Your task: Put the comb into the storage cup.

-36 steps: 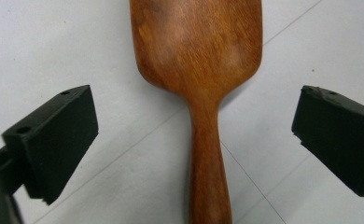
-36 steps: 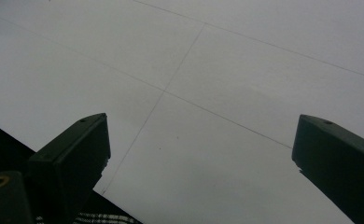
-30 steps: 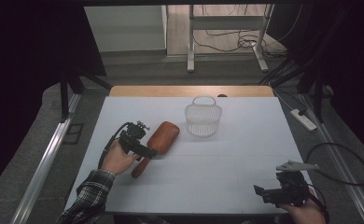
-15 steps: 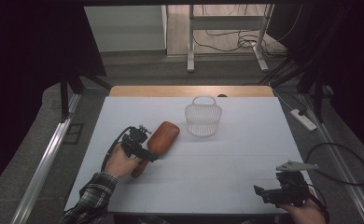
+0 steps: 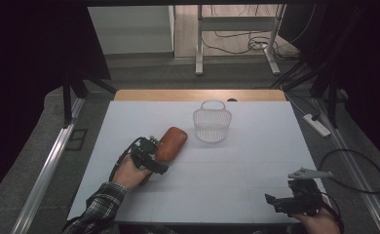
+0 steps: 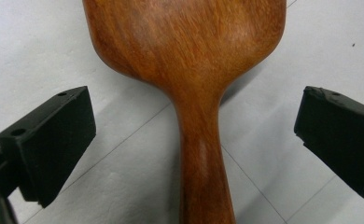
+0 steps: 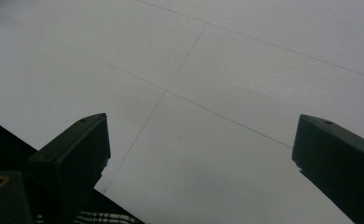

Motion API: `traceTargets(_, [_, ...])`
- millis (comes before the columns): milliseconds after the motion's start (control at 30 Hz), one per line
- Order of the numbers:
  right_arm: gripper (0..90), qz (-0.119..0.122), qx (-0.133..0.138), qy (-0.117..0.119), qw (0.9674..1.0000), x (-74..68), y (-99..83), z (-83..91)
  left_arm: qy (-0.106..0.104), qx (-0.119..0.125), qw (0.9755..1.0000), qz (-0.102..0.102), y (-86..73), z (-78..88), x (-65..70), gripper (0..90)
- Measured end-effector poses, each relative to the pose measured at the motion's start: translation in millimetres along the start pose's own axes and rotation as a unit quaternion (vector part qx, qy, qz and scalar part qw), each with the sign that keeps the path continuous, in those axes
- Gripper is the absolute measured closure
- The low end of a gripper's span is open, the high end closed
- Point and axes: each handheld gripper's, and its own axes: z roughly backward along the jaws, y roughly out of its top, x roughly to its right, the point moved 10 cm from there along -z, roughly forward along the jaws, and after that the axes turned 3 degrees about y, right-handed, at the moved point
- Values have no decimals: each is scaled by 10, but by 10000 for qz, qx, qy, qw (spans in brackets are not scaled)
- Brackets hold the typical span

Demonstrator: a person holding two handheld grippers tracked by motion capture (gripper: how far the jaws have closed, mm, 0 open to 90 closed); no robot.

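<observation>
Left gripper view: jaws of the left gripper (image 6: 194, 140) are spread either side of the handle of the wooden paddle (image 6: 189, 56), touching neither side. The paddle lies at centre-left of the high view. Risk: closing off-centre could make the handle roll or slide on the smooth table (image 5: 246, 165). Right gripper (image 5: 280, 202), lower right: jaws spread, holding nothing. Count: one paddle, one wire basket (image 5: 212, 122), two grippers.

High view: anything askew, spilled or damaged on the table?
Nothing stands out. The brown wooden paddle lies flat and intact on the white table, its handle between the open left gripper; the white wire basket stands upright; the right gripper hovers open.
</observation>
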Motion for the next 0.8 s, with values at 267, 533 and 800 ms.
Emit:
traceTargets(267, [46,-1,-2,-1,10000,0,-1,0,70,-76,9999,-109,-13,-16,7,38])
traceTargets(533, [46,1,2,2,10000,1,-1,1,102,-25,9999,-48,-3,26,-4,374])
traceTargets(800, [46,3,1,1,10000,0,-1,1,-13,-123,9999,49,-24,18,-8,590])
